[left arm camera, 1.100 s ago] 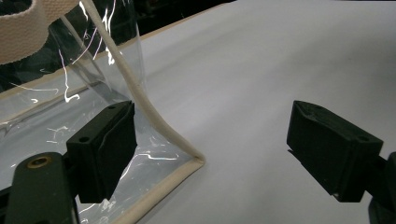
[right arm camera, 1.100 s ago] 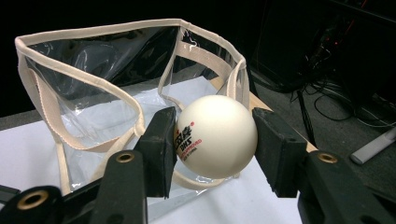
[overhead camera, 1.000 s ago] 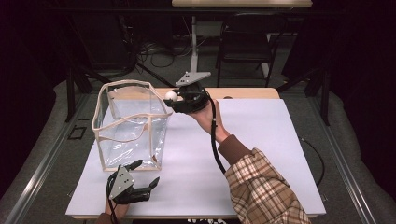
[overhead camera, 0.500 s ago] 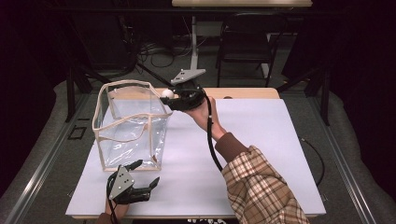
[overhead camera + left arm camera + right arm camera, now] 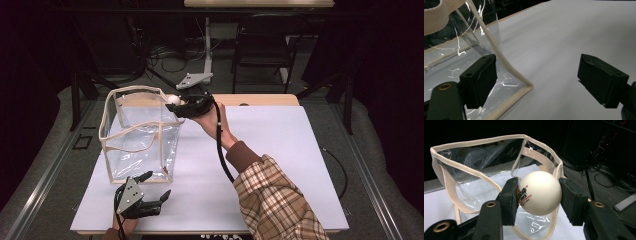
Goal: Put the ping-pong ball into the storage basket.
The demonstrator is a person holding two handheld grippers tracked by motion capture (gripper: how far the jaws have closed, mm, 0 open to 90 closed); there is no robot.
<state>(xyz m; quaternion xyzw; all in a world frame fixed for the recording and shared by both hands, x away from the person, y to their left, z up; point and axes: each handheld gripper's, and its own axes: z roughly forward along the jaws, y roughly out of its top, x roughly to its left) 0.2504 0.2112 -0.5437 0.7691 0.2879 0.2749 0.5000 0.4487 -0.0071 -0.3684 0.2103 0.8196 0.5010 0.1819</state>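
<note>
Right, jaws first: our right gripper [image 5: 539, 195] is clamped on a white ping-pong ball [image 5: 539, 192], one black pad on each side of it, red and black print facing the camera riding on that gripper. We hold the ball [image 5: 173, 99] up off the table, at the far right corner of the clear plastic bag's [image 5: 140, 135] open top, about level with its cream-trimmed rim; from the right gripper view the bag [image 5: 486, 162] sits just behind and below the ball, mouth gaping. Our right gripper [image 5: 187, 107] points left toward the bag, cable trailing back along a plaid sleeve [image 5: 272, 200].

Our left gripper [image 5: 536, 80] has its jaws wide apart with nothing pinched; the bag's near bottom corner [image 5: 527, 87] lies between them, closer to the pad on the left of that view, and we can't tell if it touches that pad. On the high view our left gripper [image 5: 142, 197] rests low at the near edge of the white table [image 5: 280, 150], just in front of the bag.
</note>
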